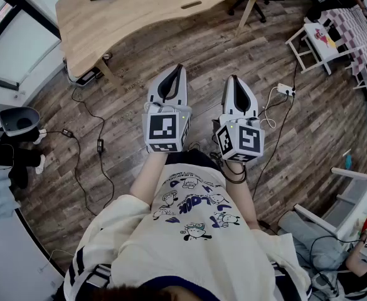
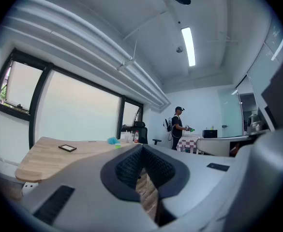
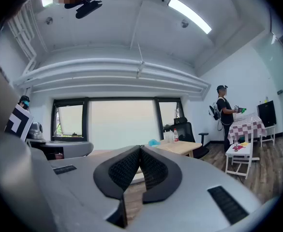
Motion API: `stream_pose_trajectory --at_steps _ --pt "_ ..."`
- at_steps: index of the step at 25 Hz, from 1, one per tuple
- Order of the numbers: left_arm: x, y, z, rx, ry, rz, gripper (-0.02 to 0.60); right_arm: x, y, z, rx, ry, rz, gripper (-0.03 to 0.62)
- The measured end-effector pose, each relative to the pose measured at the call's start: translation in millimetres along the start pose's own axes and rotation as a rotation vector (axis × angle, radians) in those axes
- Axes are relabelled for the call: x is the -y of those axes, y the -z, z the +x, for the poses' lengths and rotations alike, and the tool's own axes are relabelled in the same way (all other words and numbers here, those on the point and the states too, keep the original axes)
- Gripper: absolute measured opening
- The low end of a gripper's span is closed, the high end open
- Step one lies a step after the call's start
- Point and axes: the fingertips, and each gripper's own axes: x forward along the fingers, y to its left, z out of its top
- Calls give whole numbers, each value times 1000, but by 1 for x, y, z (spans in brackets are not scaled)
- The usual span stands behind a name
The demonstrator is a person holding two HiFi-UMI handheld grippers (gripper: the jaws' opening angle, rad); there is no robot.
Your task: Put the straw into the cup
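I see my left gripper (image 1: 180,69) and right gripper (image 1: 234,78) closed, empty; unopened, they may knock the straw away.

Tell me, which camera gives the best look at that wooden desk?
The head view: the wooden desk shows from above, nearly whole, legs included. The left gripper view catches its top at a low angle; the right gripper view shows only a small far end.
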Motion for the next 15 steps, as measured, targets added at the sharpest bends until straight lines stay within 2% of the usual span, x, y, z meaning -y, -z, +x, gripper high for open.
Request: stream_pose_trajectory --at_steps 15 --pt "10 7 15 -20 -4 -4 32 21 7 5 -13 8 30 -5"
